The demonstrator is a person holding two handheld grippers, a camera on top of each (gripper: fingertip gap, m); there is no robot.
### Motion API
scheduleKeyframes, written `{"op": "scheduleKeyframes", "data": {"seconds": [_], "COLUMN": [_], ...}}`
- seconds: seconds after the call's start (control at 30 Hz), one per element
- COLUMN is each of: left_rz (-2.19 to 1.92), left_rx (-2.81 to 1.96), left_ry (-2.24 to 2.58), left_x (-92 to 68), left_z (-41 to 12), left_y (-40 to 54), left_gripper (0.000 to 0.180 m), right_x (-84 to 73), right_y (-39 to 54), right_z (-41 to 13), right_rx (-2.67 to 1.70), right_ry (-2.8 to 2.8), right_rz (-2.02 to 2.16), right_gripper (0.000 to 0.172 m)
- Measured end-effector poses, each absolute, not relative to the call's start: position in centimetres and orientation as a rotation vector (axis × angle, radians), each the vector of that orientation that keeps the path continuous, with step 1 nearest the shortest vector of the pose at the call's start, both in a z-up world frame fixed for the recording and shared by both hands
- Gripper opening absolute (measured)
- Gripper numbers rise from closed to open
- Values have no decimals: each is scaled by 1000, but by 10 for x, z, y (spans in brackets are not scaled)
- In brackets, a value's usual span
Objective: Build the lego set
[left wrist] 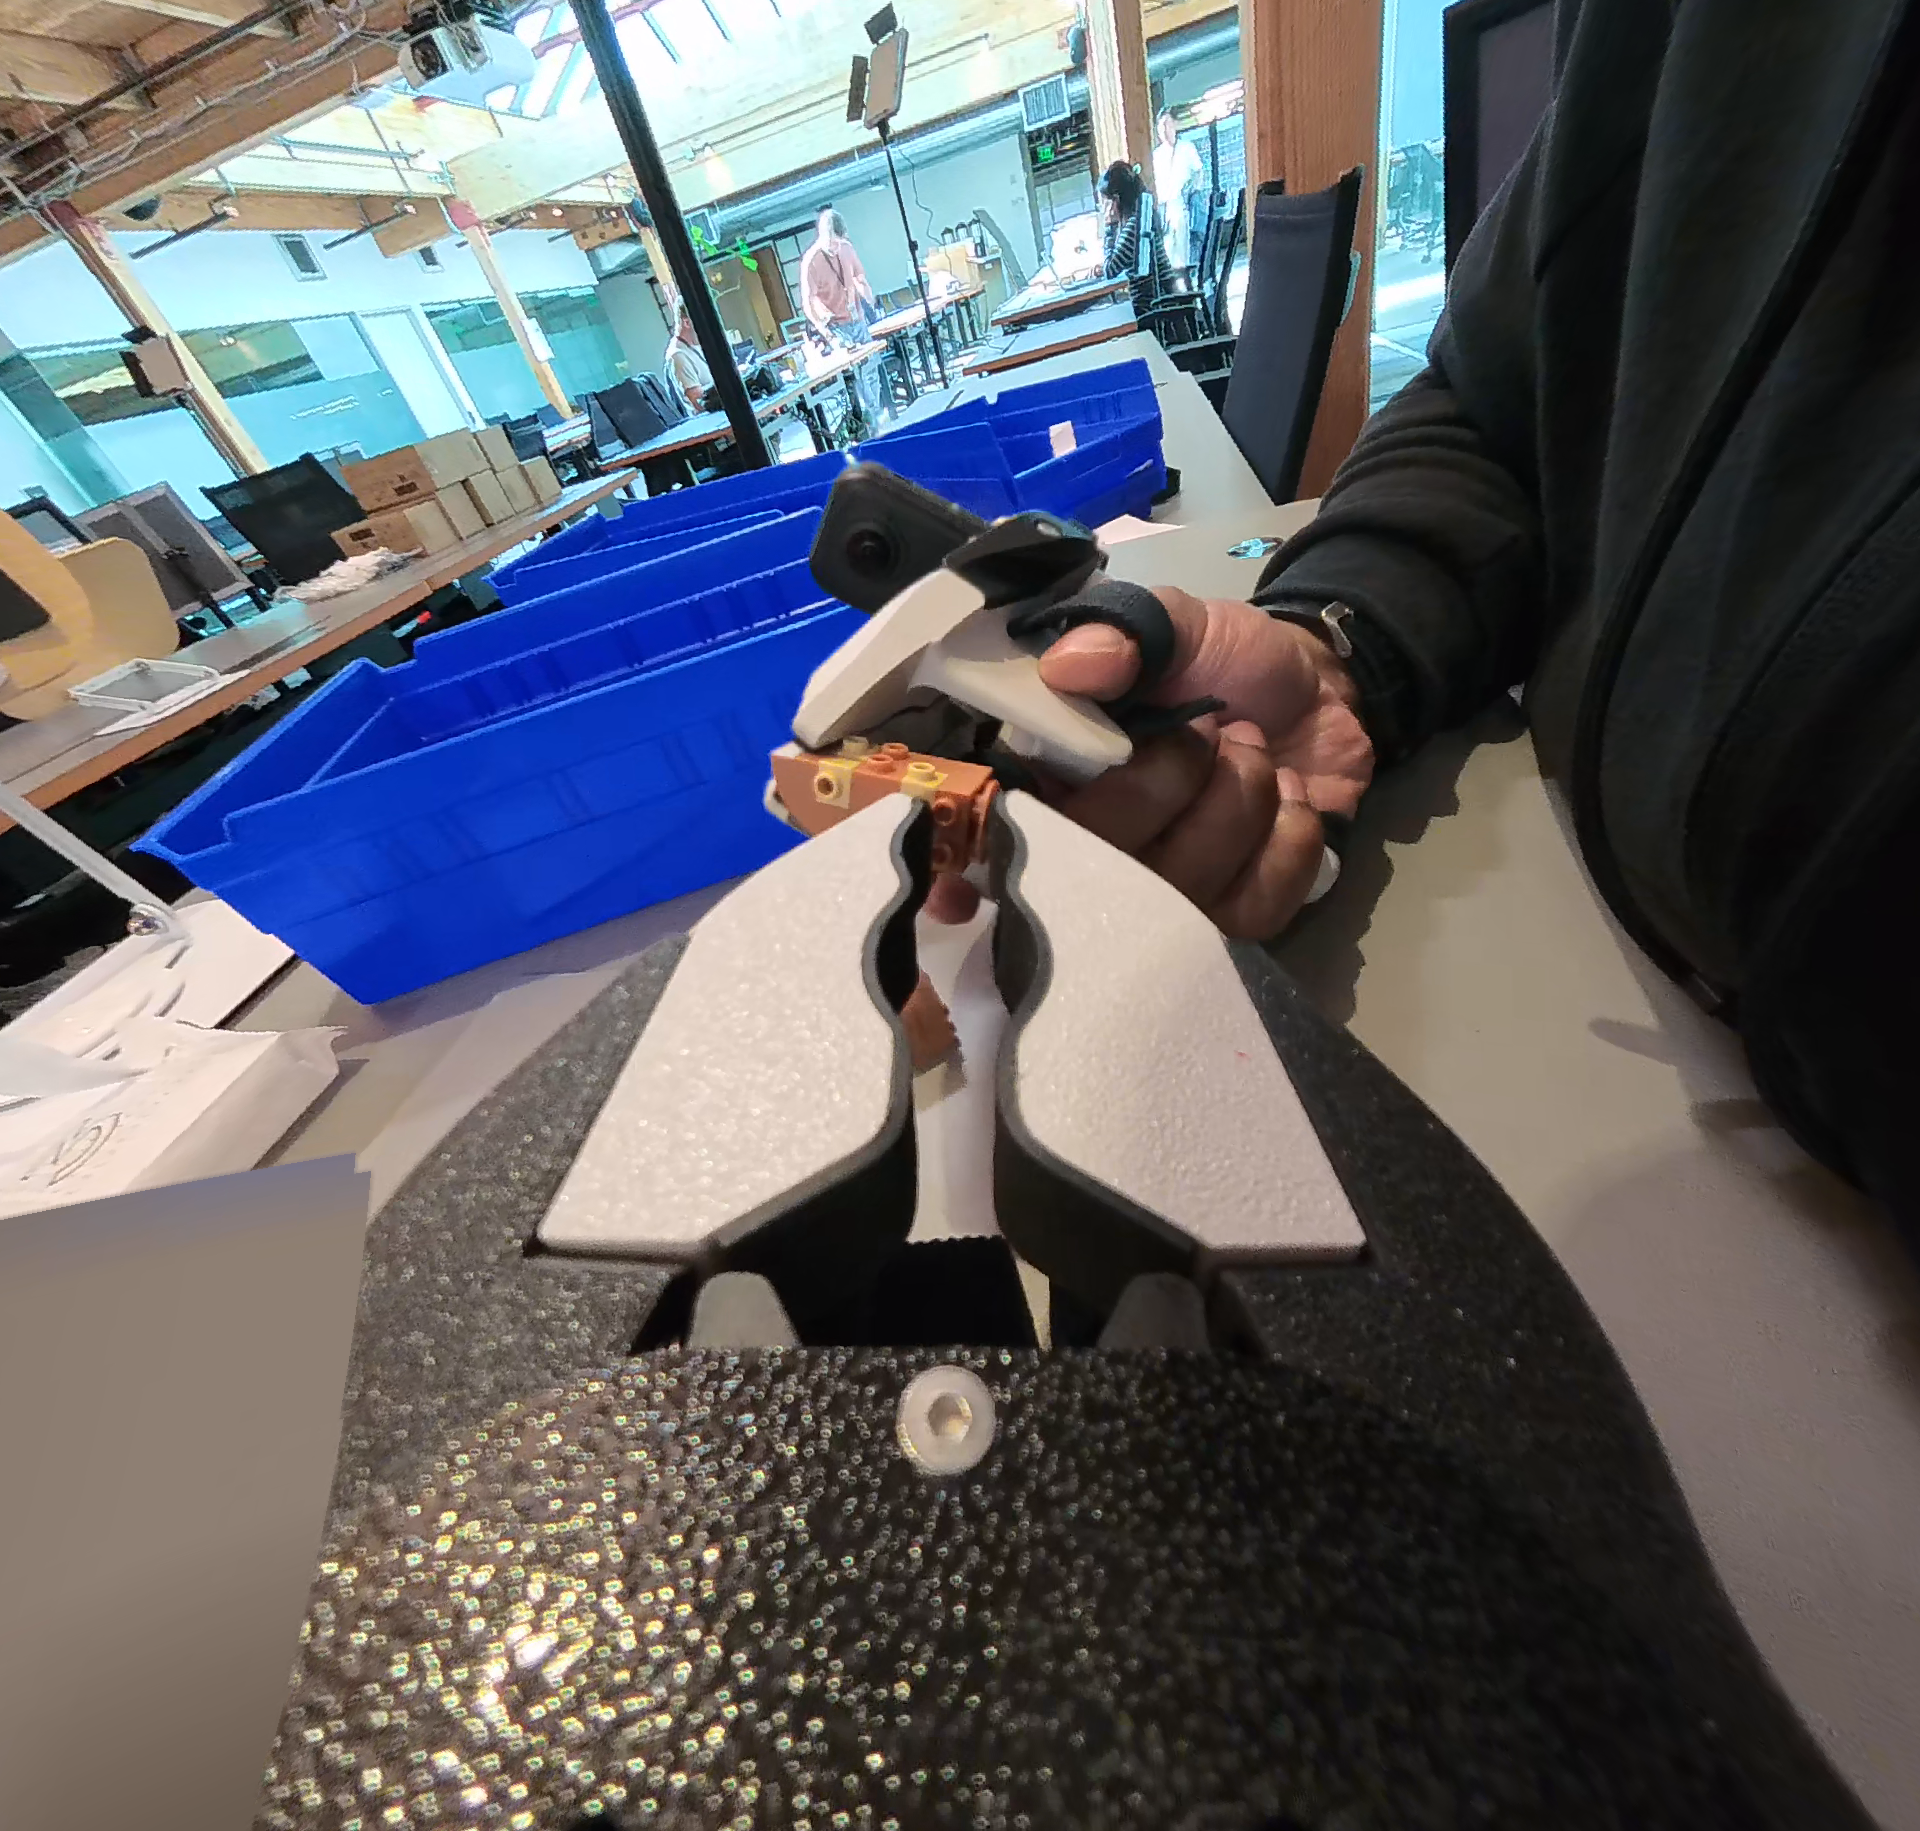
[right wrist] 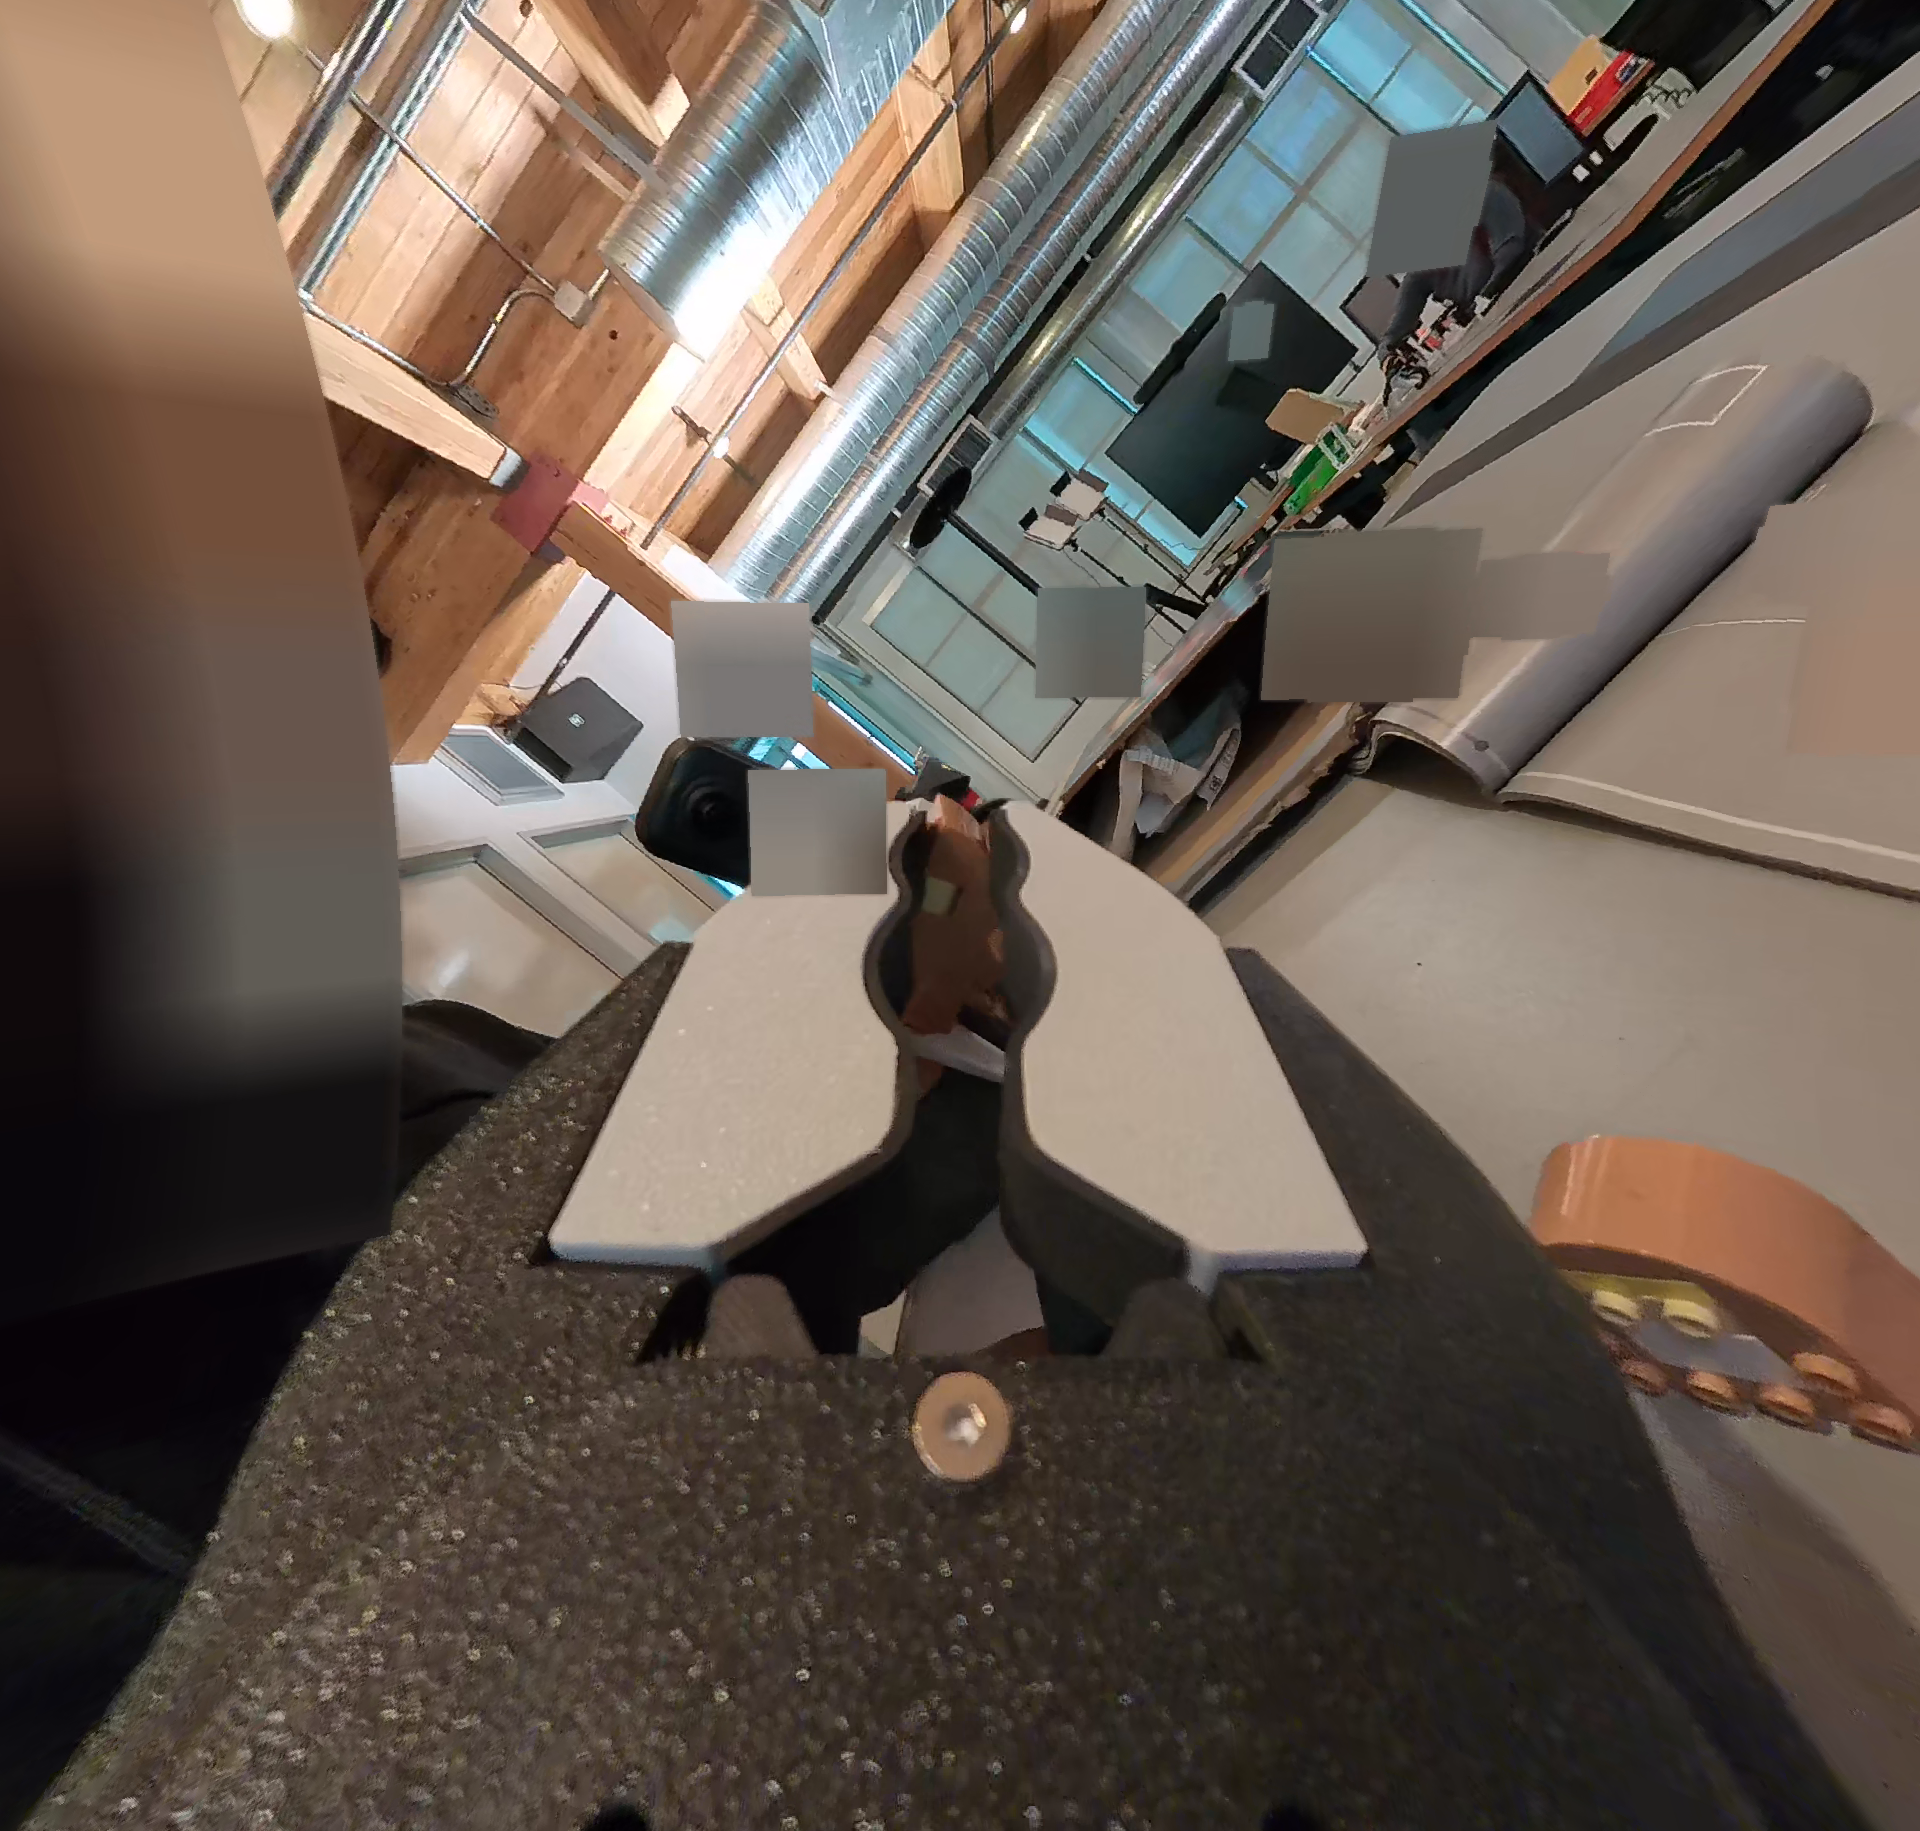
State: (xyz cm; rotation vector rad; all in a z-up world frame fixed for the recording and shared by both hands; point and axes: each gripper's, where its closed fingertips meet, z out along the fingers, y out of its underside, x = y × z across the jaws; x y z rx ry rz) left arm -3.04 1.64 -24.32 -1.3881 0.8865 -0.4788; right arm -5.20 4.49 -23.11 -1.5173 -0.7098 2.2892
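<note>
Object: small brown toy-brick assembly (left wrist: 883,779), studded, with a few tan bricks set into it; we see it held in the air above the grey bench (left wrist: 1507,1002), between the two grippers.

Handling (our judgement): light and rigid plastic; smooth faces likely slippery; press-fit joints may pop apart under twisting. Best taken across flat opposite faces, not over the studs.

Left gripper (left wrist: 956,825): fingers (left wrist: 831,1002) nearly closed, clamped on the near end of the brick assembly; the studded brown end sits right at the tips.

Right gripper (right wrist: 951,846): fingers (right wrist: 1132,1012) nearly closed on the same brown assembly, which fills the slot between them. In the left wrist view its upper finger presses on the studded top at the far end, a person's hand (left wrist: 1236,742) around the handle.

Surroundings: blue plastic bins (left wrist: 499,805) on the bench, just beyond the grippers; a larger brown curved brick piece (right wrist: 1725,1293) lies on the bench to the right, well apart from the fingers; an open booklet (right wrist: 1662,701) farther off.
</note>
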Motion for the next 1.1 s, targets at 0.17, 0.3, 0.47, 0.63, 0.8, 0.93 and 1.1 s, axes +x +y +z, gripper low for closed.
{"op": "scheduleKeyframes", "data": {"seconds": [0.17,0.3,0.47,0.63,0.8,0.93,1.1], "left_rz": [-475,-399,-277,-259,-273,-269,-248], "left_rx": [-1380,-1372,-1358,-1349,-1358,-1355,-1352], "left_ry": [877,887,928,936,930,919,942], "left_x": [-30,-32,-31,-32,-32,-32,-30], "left_z": [-243,-244,-249,-248,-247,-245,-245], "left_y": [17,21,24,24,24,26,26], "left_gripper": [14,26,37,42,46,49,52], "right_x": [-52,-53,-52,-53,-53,-54,-55], "right_y": [44,43,40,40,40,38,35], "right_z": [-230,-231,-229,-230,-231,-232,-233], "right_rx": [-1511,-1526,-1524,-1535,-1540,-1546,-1551], "right_ry": [-696,-700,-697,-699,-702,-706,-722], "right_rz": [2303,2303,2329,2323,2318,2320,2321], "right_gripper": [11,11,10,10,10,10,10]}}
